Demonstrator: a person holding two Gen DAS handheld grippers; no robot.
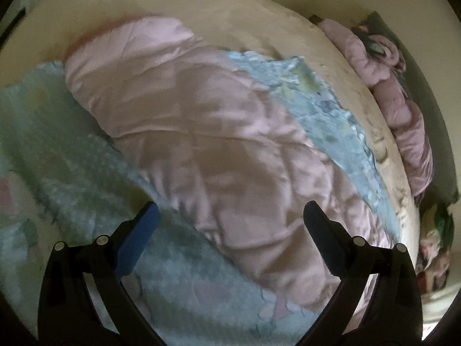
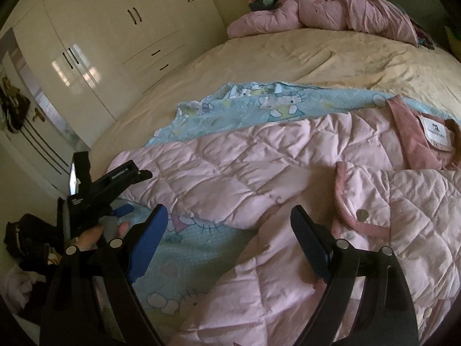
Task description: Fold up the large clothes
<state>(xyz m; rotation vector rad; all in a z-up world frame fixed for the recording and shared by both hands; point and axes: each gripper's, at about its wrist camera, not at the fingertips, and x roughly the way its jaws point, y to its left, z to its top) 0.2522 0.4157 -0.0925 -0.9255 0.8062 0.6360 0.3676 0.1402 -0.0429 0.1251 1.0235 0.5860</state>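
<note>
A pale pink quilted jacket lies spread on a light blue cartoon-print blanket on the bed; its collar with a white label is at the right. In the left wrist view the jacket runs diagonally across the blanket. My left gripper is open and empty, just above the jacket's lower part. It also shows in the right wrist view, at the jacket's left edge. My right gripper is open and empty above the jacket's front panel with a snap button.
A second pink jacket lies crumpled at the head of the bed by dark pillows. The cream bed cover stretches behind the blanket. A white wardrobe stands to the left. Dark clothes lie on the floor at the lower left.
</note>
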